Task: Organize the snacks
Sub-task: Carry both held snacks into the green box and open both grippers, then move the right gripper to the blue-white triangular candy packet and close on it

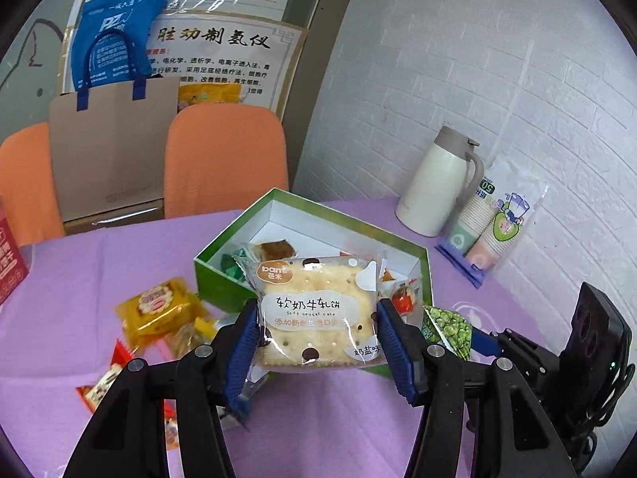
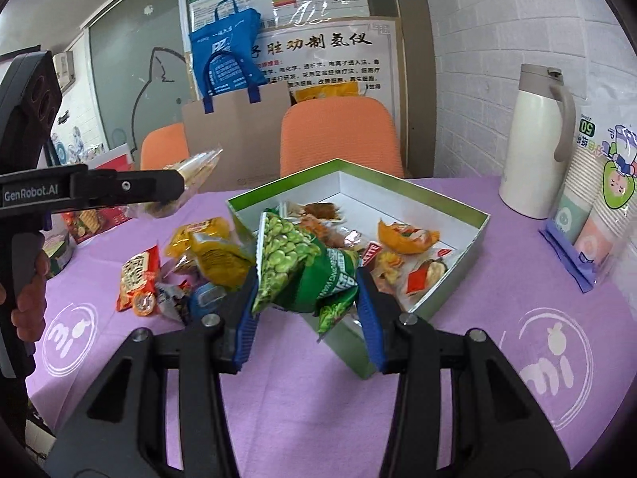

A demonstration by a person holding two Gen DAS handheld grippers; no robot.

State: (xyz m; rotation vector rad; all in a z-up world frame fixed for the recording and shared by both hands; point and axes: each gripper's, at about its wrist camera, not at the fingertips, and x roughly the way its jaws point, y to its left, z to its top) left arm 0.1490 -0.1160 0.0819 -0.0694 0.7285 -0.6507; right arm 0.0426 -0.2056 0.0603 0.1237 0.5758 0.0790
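The left claw (image 1: 316,342) was clamped on a nougat cracker packet (image 1: 316,310), held above the tabletop (image 1: 79,279) at the near edge of the green box (image 1: 223,279). The right claw (image 2: 306,310) gripped a green pea packet (image 2: 298,267) over the box's near corner. Loose snack packets (image 2: 199,251) lay left of the box.

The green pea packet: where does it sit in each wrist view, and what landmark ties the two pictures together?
Left wrist view: the green pea packet shows at lower right, just past the left gripper, which is shut on the nougat cracker packet.
Right wrist view: it fills the centre, clamped in the right gripper.
Shared landmark: the green open box on the purple tablecloth, directly behind the packet.
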